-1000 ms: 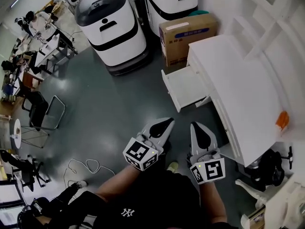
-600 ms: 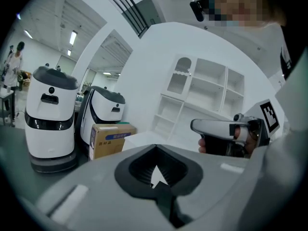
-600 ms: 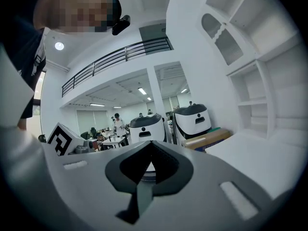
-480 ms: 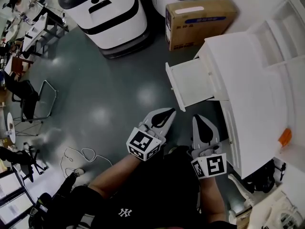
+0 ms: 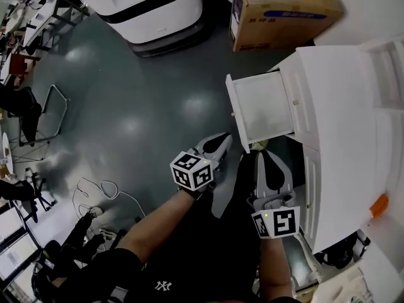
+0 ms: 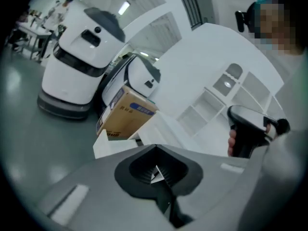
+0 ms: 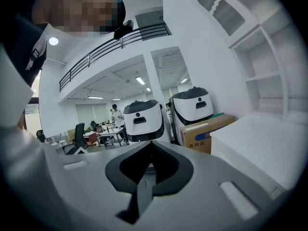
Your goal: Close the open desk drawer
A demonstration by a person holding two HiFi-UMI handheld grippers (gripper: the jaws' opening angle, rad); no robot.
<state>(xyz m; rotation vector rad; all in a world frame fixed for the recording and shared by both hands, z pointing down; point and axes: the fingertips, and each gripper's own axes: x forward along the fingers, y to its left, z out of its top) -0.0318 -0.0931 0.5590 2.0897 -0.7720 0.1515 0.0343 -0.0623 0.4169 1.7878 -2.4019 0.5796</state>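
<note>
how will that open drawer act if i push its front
The drawer looks empty, so it is probably light and should slide easily into the desk. Its flat white front looks stiff; a push near one end might skew it.

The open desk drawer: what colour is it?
The drawer is plain white, shown best in the head view.

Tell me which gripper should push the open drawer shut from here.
Left, probably. The left gripper, jaws shut and empty, sits just outside the drawer front, so it can push it toward the desk. The right gripper lies behind that front, beside the desk.
</note>
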